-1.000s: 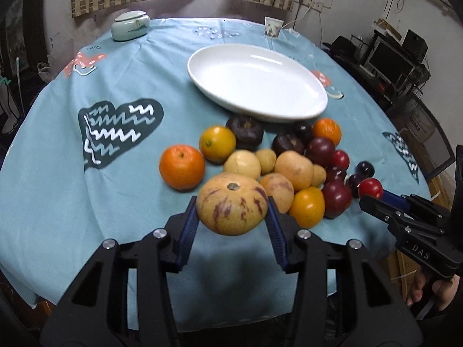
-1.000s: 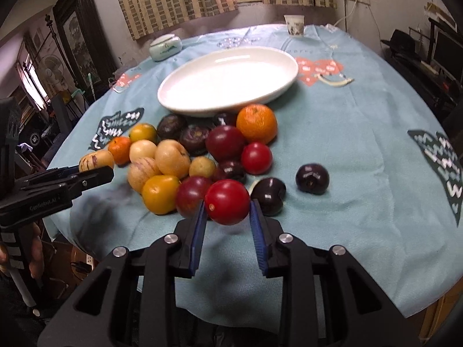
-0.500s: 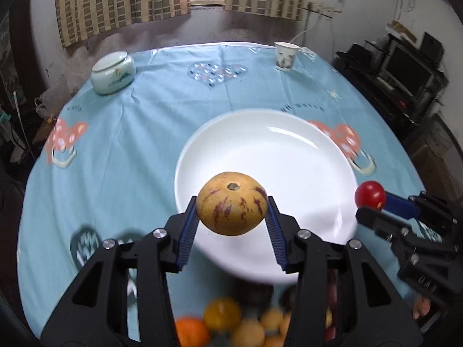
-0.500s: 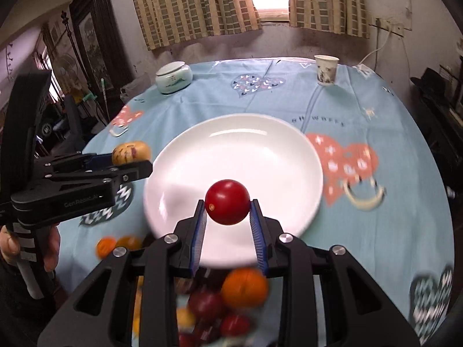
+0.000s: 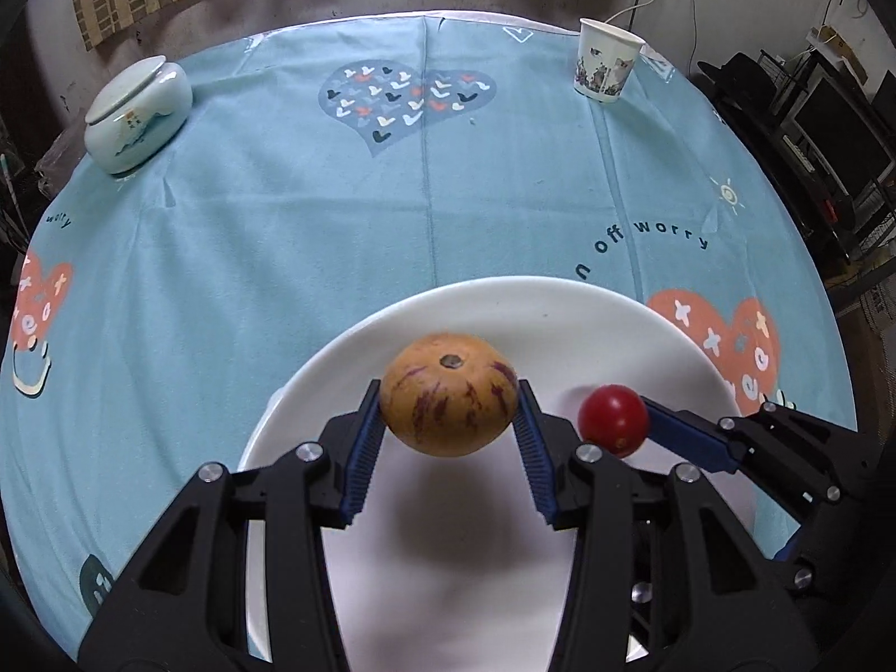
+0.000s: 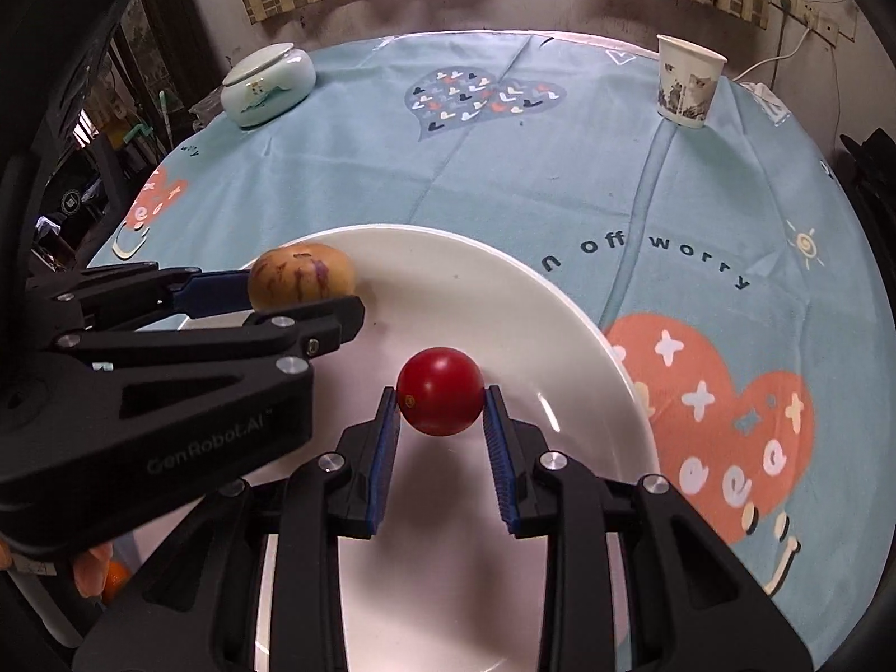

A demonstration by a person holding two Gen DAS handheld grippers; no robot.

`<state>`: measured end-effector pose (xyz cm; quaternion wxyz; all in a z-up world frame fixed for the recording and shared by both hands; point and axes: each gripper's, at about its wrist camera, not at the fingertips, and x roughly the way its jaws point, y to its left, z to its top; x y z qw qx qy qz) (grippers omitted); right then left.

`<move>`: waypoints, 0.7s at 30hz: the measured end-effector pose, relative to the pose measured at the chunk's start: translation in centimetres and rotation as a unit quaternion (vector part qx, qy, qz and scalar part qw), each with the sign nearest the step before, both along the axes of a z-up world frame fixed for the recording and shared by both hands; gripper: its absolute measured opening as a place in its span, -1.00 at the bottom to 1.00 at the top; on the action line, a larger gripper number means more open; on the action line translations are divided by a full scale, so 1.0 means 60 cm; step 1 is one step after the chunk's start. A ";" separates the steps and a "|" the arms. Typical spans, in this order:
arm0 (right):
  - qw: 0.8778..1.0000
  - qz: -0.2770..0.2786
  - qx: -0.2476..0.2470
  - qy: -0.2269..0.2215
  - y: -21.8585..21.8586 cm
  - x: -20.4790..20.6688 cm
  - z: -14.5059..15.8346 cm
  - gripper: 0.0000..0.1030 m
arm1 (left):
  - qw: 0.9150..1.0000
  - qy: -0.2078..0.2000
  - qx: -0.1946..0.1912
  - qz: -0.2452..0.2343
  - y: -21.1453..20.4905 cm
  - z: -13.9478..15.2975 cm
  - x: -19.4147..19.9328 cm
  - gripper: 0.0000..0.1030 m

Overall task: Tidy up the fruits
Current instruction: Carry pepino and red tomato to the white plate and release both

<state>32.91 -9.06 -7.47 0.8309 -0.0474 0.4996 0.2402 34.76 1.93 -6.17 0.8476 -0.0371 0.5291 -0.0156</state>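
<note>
Only the right wrist view shows a fingertip and an orange at its lower-left edge, while the left gripper grasping a striped yellow fruit and the right gripper grasping a red fruit now hang over the white plate, the fruit pile a second ago gone from view.

The white plate lies bare under both grippers, so its whole basin is free to come down into. The two tools crowd each other above it: the left gripper with its tan streaked fruit sits just beside the right gripper and its red fruit, leaving only a narrow gap between them. Beyond the plate's far rim the blue tablecloth runs open and flat to the far edge. There, well apart, stand a lidded ceramic jar at the far left and a paper cup at the far right.
</note>
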 end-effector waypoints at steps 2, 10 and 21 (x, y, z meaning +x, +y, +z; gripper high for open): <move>1.000 -0.004 -0.009 -0.008 0.000 0.003 0.001 -0.37 | 1.000 0.004 0.000 -0.007 -0.005 0.004 0.001 0.02; 0.998 -0.020 -0.028 -0.060 -0.025 -0.058 0.067 0.22 | 0.998 -0.060 0.008 -0.008 0.017 0.094 -0.087 0.72; 0.995 -0.044 0.002 -0.086 -0.078 -0.341 0.113 0.79 | 0.980 -0.193 0.042 0.024 0.075 0.134 -0.399 0.91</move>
